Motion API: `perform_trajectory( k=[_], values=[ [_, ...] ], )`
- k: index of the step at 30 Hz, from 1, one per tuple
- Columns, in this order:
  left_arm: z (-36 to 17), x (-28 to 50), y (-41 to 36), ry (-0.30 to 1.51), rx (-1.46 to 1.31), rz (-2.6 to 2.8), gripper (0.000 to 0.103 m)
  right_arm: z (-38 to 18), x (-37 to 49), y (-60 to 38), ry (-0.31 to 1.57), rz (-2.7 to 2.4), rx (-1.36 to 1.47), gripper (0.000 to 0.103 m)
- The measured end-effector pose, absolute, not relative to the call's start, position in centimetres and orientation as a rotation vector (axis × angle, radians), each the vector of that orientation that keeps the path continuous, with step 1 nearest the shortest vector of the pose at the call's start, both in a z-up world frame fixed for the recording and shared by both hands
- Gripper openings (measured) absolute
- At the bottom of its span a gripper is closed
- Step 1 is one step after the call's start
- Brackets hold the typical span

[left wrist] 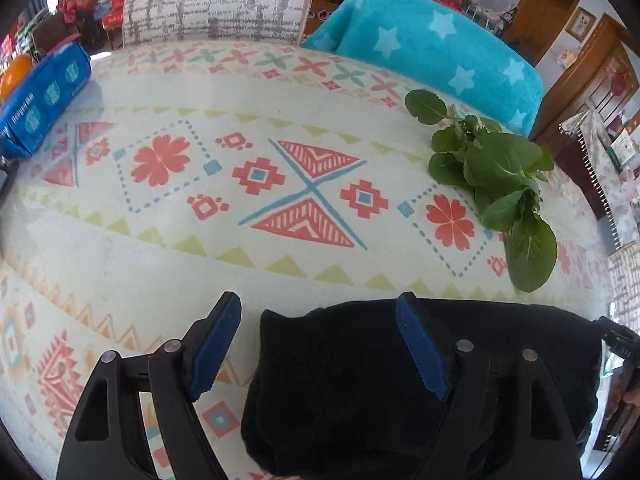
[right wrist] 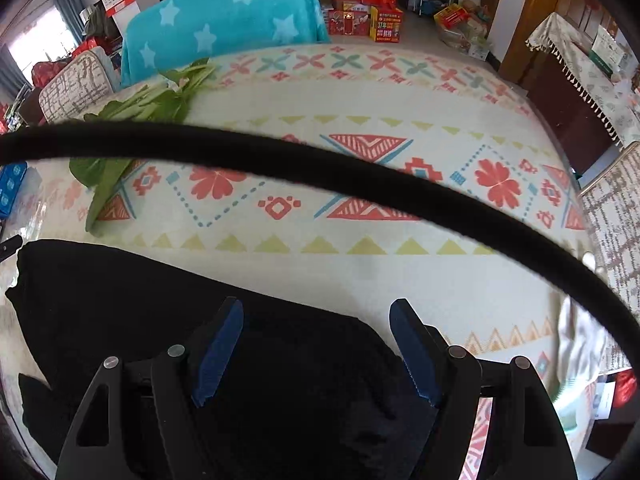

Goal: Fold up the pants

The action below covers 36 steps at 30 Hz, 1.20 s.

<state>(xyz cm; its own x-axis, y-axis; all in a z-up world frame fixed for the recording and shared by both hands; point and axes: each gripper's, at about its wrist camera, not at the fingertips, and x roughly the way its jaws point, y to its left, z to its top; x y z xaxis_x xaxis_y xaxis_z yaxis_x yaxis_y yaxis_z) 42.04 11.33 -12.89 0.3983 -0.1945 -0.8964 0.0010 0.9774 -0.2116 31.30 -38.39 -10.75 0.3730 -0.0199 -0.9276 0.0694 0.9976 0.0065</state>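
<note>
On table [left wrist: 160, 280]: black pants [left wrist: 360, 380] bunched | left claw [left wrist: 320, 344] released; right claw [right wrist: 316, 348] released, above pants

A lived-in home: patterned tablecloth [left wrist: 168, 248], covered chairs [left wrist: 216, 4], wooden doors [left wrist: 548, 16], stacked gift boxes [right wrist: 368, 4].

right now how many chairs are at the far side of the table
2: a grey-and-white patterned chair at the far edge, and beside it one draped in a teal star blanket. Others may be out of view.
</note>
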Motion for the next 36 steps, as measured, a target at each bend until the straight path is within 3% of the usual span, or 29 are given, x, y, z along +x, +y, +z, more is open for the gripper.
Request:
perform_trajectory(
  k=[14, 16, 17, 19, 22, 28, 32, 36],
  values=[
    [-14.0, 40.8, 6.7, 1.133, 0.072, -0.260, 0.079, -12.1, 32.3, -39.2, 1.223, 0.024, 0.051, 0.082],
    [-13.7, 40.8, 6.6, 1.124, 0.098, -0.247, 0.050, -12.1, 32.2, -38.9, 1.233, 0.057, 0.057, 0.082],
    [-13.5, 40.8, 6.8, 1.125, 0.093, -0.245, 0.021, -12.1, 32.0, -38.7, 1.235, 0.068, 0.049, 0.082],
    [-13.4, 41.0, 7.1, 1.144, 0.053, -0.268, 0.018, -12.2, 31.8, -38.1, 1.235, 0.066, 0.001, 0.081],
    [-13.4, 41.0, 6.7, 1.137, 0.066, -0.265, 0.016, -12.2, 31.5, -37.5, 1.223, 0.057, -0.038, 0.073],
    [-12.5, 40.3, 7.0, 1.118, 0.042, -0.261, 0.014, -11.0, 30.8, -38.3, 1.188, -0.007, -0.052, 0.012],
    [-11.5, 40.0, 7.0, 1.099, 0.039, -0.261, 0.014, -10.4, 30.4, -39.0, 1.177, -0.013, -0.013, 0.011],
    [-11.2, 39.9, 6.7, 1.093, 0.060, -0.260, 0.014, -9.8, 30.2, -39.0, 1.170, -0.013, 0.010, 0.024]
  ],
)
